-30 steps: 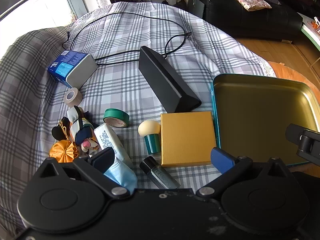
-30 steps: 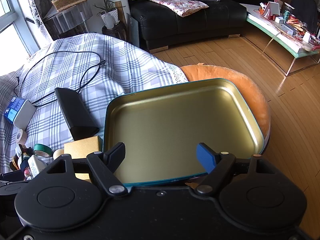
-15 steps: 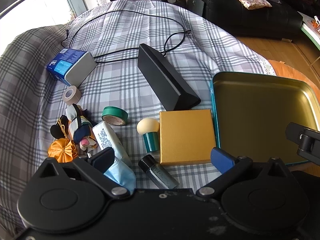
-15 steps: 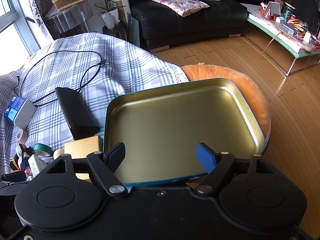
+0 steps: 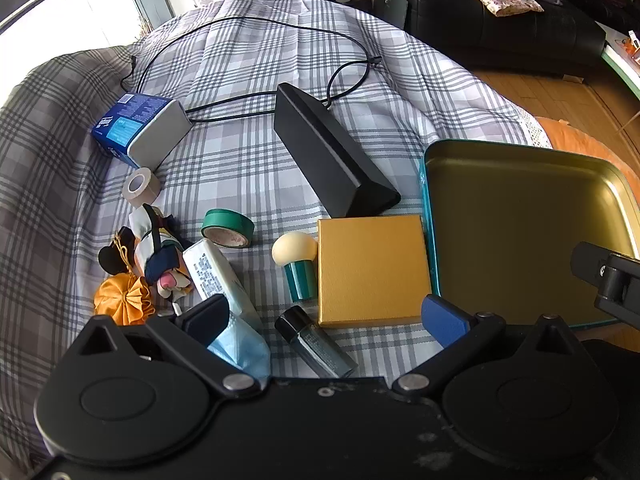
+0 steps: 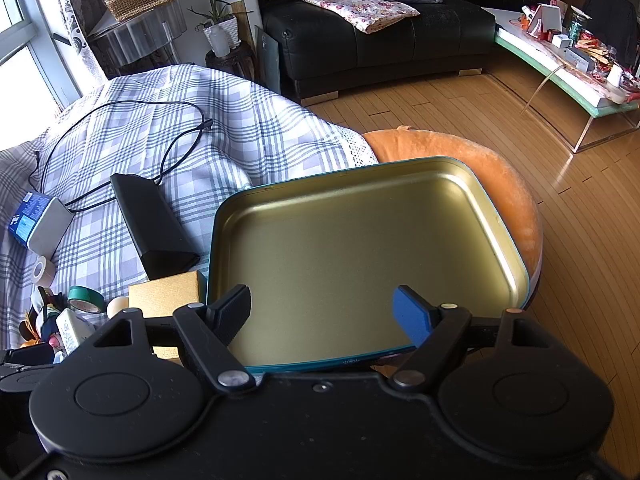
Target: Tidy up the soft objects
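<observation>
Hidden and cut-off things

The blue mask pack (image 5: 236,340) was partly behind the left gripper (image 5: 326,314). The small bottle (image 5: 316,344) had its bottom end hidden too.

Soft doll (image 5: 154,250) beside orange pompom (image 5: 124,300)

The left gripper (image 5: 326,318) has drifted slightly right over the clutter.

Brushed metal tray (image 6: 360,240) — satin gold, checked cloth cover (image 5: 240,80), glossy wooden floor (image 6: 580,220)
</observation>
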